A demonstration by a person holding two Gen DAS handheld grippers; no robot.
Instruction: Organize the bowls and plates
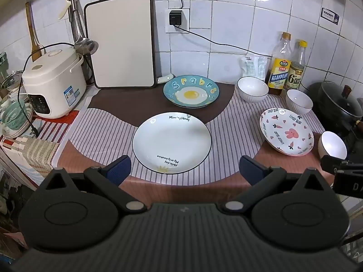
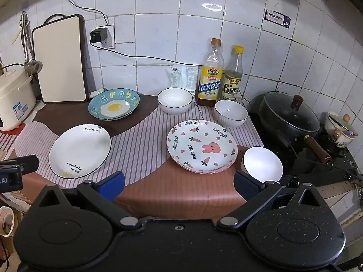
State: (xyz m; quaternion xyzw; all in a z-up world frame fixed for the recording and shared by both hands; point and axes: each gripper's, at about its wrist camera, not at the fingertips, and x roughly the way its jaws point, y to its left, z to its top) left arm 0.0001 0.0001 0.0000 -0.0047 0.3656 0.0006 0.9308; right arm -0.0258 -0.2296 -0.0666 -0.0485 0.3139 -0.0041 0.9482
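A white plate (image 1: pixel 171 142) (image 2: pixel 79 150) lies in front of my open, empty left gripper (image 1: pixel 185 170). A blue egg plate (image 1: pixel 191 90) (image 2: pixel 114 107) sits behind it, on another plate. A pink rabbit plate (image 1: pixel 287 133) (image 2: pixel 202 146), also stacked on another, lies ahead of my open, empty right gripper (image 2: pixel 179 182). One white bowl (image 2: pixel 263 163) (image 1: pixel 332 146) stands at the front right by the right fingertip. Two white bowls (image 2: pixel 174 100) (image 2: pixel 231 112) stand near the back; they also show in the left wrist view (image 1: pixel 253 89) (image 1: pixel 299 101).
Two sauce bottles (image 2: pixel 209 77) (image 2: pixel 233 77) stand by the tiled wall. A lidded black pan (image 2: pixel 289 115) sits on the stove at right. A cutting board (image 1: pixel 121 40) leans on the wall, a rice cooker (image 1: pixel 53 81) stands at left. The counter's front edge is near both grippers.
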